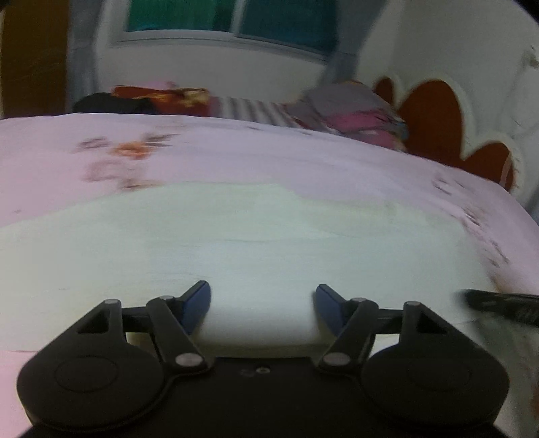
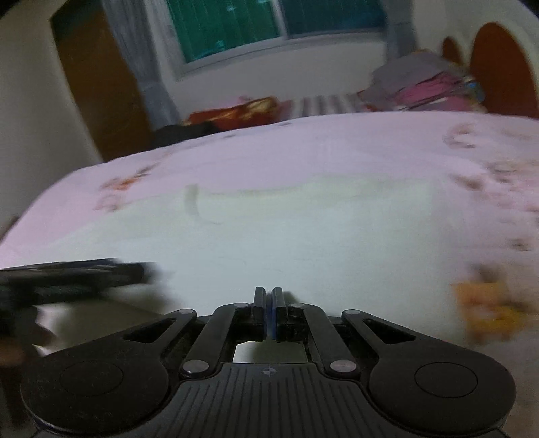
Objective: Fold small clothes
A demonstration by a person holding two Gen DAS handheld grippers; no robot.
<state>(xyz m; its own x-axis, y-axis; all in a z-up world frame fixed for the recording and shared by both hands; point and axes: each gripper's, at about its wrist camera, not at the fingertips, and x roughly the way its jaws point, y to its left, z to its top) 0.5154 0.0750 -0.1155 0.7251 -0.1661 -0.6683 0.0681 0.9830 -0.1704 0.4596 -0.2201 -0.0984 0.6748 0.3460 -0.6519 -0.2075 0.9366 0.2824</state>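
On pink floral bedsheet (image 1: 235, 151), smooth pale garment (image 1: 235, 242), possibly folded, blurred.

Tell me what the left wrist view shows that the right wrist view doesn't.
Only the left wrist view shows the left tongs open over the pale garment, nothing between them. Only the right wrist view shows the right tongs shut, the brown door, and a blurred yellow-orange patch. Both share the pink bedsheet, the window, and the piled clothes behind the bed.
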